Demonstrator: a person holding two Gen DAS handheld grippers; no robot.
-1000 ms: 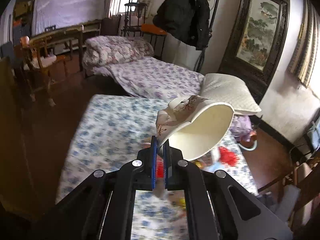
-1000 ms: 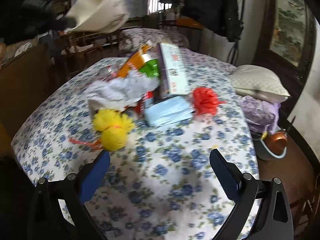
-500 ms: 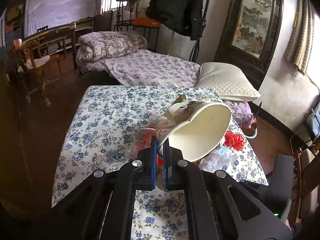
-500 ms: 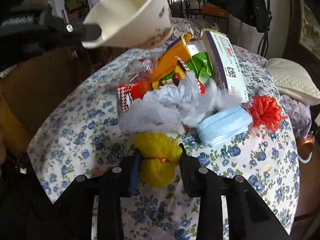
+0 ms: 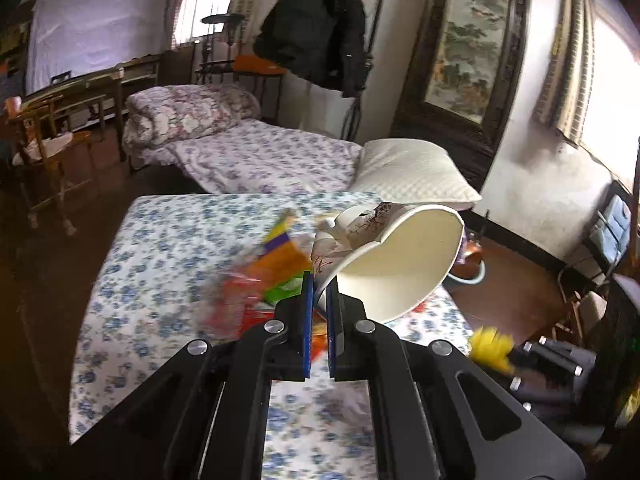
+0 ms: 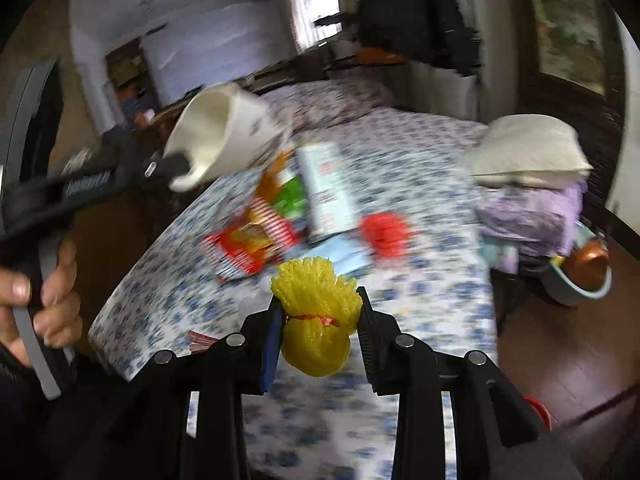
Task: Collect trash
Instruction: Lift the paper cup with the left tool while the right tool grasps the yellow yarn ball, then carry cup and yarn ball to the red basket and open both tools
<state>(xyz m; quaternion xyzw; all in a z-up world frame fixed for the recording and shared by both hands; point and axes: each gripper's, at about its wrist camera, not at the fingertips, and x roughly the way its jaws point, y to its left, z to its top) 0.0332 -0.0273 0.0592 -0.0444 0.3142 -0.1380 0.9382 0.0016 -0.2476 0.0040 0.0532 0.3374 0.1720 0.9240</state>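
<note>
My left gripper (image 5: 318, 280) is shut on the rim of a white paper cup (image 5: 394, 264), held tilted above the floral table (image 5: 160, 240); cup and gripper also show in the right wrist view (image 6: 220, 136). My right gripper (image 6: 318, 312) is shut on a yellow mesh ball (image 6: 316, 320), lifted above the table near its front; it also shows at lower right in the left wrist view (image 5: 490, 348). On the table lie a pile of snack wrappers (image 6: 256, 240), a white and blue box (image 6: 326, 188), a red mesh ball (image 6: 386, 232) and a blue face mask (image 6: 344, 256).
A bed (image 5: 260, 160) with a white pillow (image 5: 412, 172) lies beyond the table. A copper pot in a blue basin (image 6: 584, 272) sits on the floor at right. Wooden chairs (image 5: 48, 148) stand at far left.
My right gripper closed on the yellow mesh ball and lifted it off the table toward me. The left gripper stays shut on the cup, shifted slightly.
</note>
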